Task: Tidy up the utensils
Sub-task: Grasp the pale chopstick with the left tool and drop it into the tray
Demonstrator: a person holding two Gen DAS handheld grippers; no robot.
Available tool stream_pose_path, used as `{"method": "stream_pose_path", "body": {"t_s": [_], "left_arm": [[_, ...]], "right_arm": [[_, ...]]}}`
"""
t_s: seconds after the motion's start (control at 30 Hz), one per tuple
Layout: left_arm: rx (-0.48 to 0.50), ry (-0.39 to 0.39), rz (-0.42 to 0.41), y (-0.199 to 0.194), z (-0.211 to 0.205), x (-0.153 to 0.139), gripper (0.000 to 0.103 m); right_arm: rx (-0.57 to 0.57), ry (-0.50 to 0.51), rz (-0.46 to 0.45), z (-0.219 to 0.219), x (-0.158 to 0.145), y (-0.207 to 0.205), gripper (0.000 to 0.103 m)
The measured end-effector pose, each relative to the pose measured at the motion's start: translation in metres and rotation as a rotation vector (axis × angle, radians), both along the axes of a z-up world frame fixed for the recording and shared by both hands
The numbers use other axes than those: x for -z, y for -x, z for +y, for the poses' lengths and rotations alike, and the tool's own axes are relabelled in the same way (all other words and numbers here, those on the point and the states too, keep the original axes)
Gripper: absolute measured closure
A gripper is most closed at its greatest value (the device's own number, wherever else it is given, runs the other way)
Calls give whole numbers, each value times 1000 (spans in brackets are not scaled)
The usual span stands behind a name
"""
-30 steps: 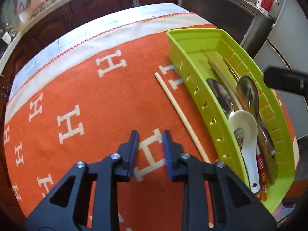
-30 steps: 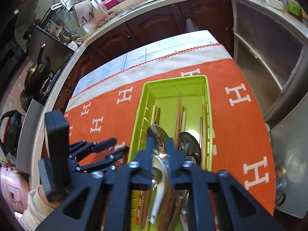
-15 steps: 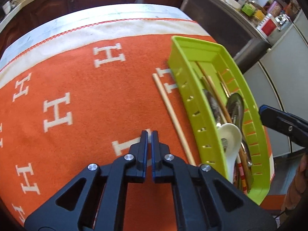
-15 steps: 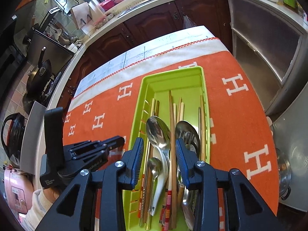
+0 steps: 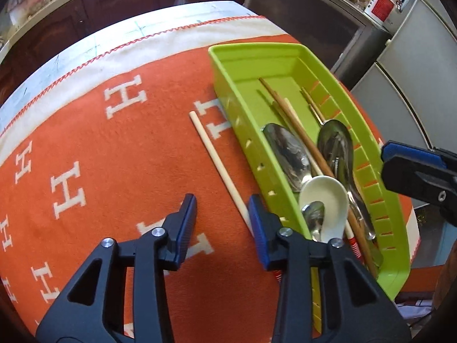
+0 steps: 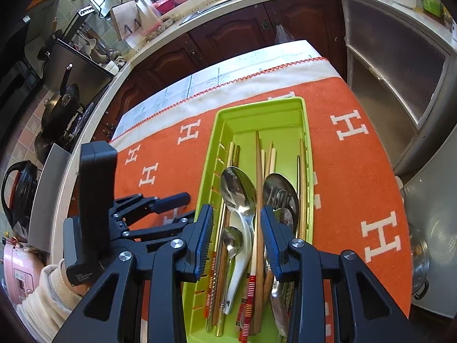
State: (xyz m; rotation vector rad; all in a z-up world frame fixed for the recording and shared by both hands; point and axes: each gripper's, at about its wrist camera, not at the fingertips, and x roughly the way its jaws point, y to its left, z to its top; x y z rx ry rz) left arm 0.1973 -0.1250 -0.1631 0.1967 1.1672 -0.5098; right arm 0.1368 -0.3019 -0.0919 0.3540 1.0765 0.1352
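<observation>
A long lime-green tray sits on an orange cloth patterned with white H letters, which covers a table in a kitchen with dark wood cabinets. The tray's long axis runs from the person toward the far edge of the table. Inside it, utensils lie lengthwise in a loose pile: two large metal spoons with bowls pointing away, a white ceramic soup spoon with a small metal spoon resting in its bowl, and several wooden chopsticks, some with red striped ends near the person. One pale chopstick lies alone on the cloth just left of the tray, close to its wall and roughly parallel to it, its far tip angled slightly away to the left. The left claw hangs low over the cloth with its blue-padded fingers spread apart and nothing between them; the near end of the lone chopstick passes by its right finger. The right claw is above the near half of the tray, fingers also spread apart and holding nothing, with the spoons and chopsticks visible in the gap below.
</observation>
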Motion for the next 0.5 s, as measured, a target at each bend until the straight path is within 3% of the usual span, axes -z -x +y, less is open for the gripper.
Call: {"method": "stream_pose_path", "body": {"t_s": [0.07,0.13,0.23,0.37,0.5], "left_arm": [[7,-11,-10,2,0,-1,73],[-11,-62,-22,3,1,-2,90],[-15,-85,-26,8,7,-6,100],[-75,-61,12,12,21,-14,100],[-135,4,12,17,47,-44,100]], "right_arm": [[4,-7,4,-1,0,0,68],[4,-2,11,-3,1,1,68],[2,4,15,-3,1,2,68],[4,-5,7,-6,-2,6,68],[9,-20,-5,-9,-6,9,68]]}}
